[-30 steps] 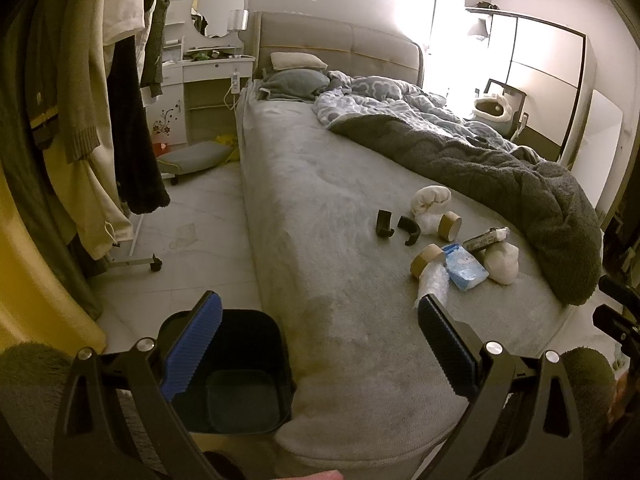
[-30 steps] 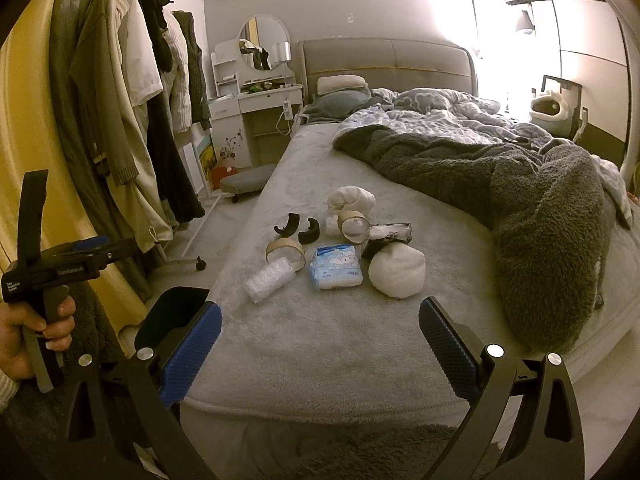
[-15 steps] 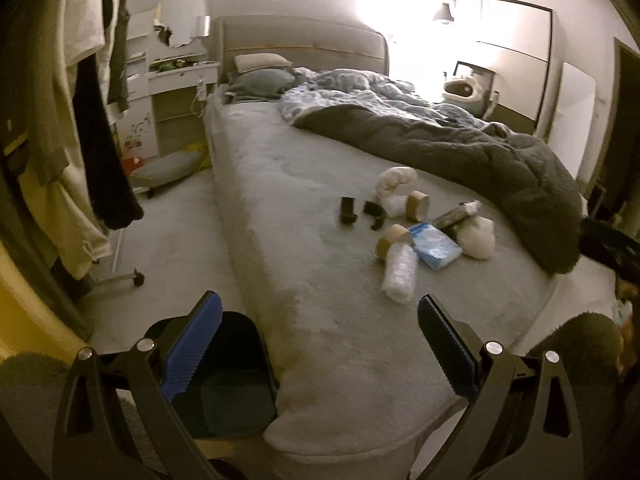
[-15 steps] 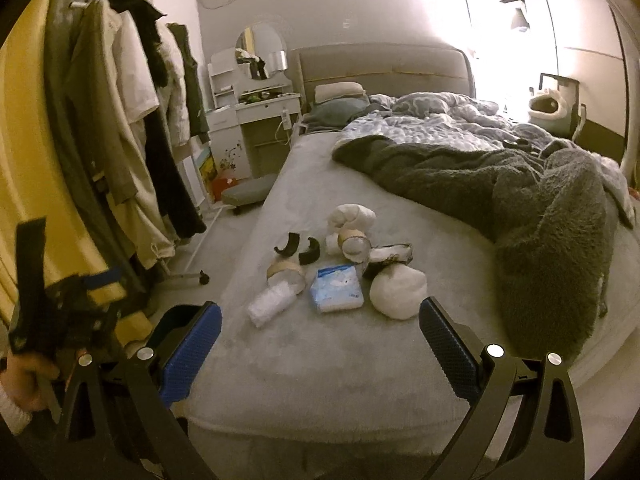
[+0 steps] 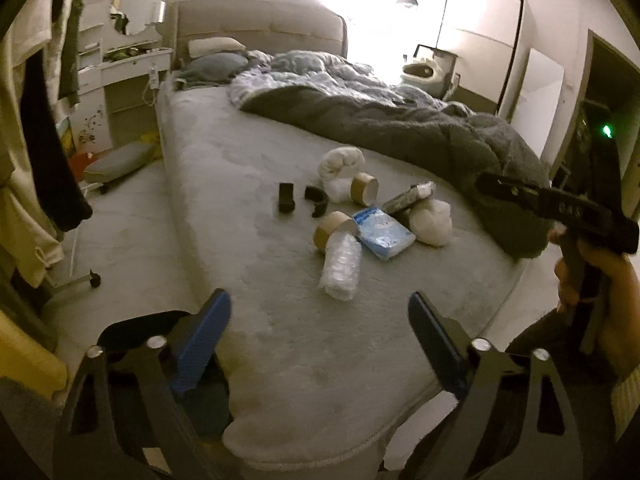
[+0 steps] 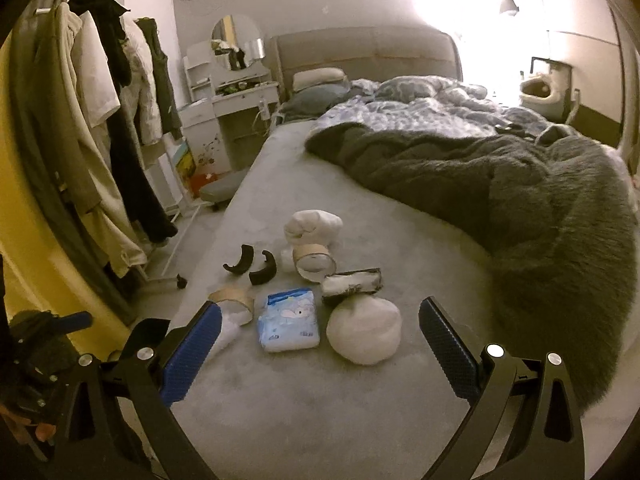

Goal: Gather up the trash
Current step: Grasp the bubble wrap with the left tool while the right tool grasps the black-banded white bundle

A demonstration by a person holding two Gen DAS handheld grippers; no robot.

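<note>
Trash lies in a cluster on the grey bed (image 5: 248, 208): a crushed clear plastic bottle (image 5: 341, 266), a blue tissue pack (image 5: 383, 232) (image 6: 290, 320), two cardboard tape rolls (image 5: 332, 230) (image 6: 314, 264), two black curved pieces (image 5: 286, 197) (image 6: 240, 260), a white wad (image 6: 364, 334), a white cloth bundle (image 6: 314, 228) and a dark wrapper (image 6: 352, 282). My left gripper (image 5: 320, 332) is open over the bed's near corner. My right gripper (image 6: 320, 340) is open, just short of the tissue pack and wad. A black bin (image 5: 136, 328) stands on the floor, partly hidden by my left fingers.
A dark fleece blanket (image 6: 520, 200) covers the bed's right side. Clothes hang on a rack (image 6: 100, 120) at the left. A white vanity with mirror (image 6: 232, 92) and a grey cushion (image 5: 120, 158) sit on the floor side. The other gripper's handle (image 5: 560, 208) shows at the right.
Both grippers have moved in toward the trash on the bed. The left view swung right, so the bin slid under its left finger. Both jaws stayed open.
</note>
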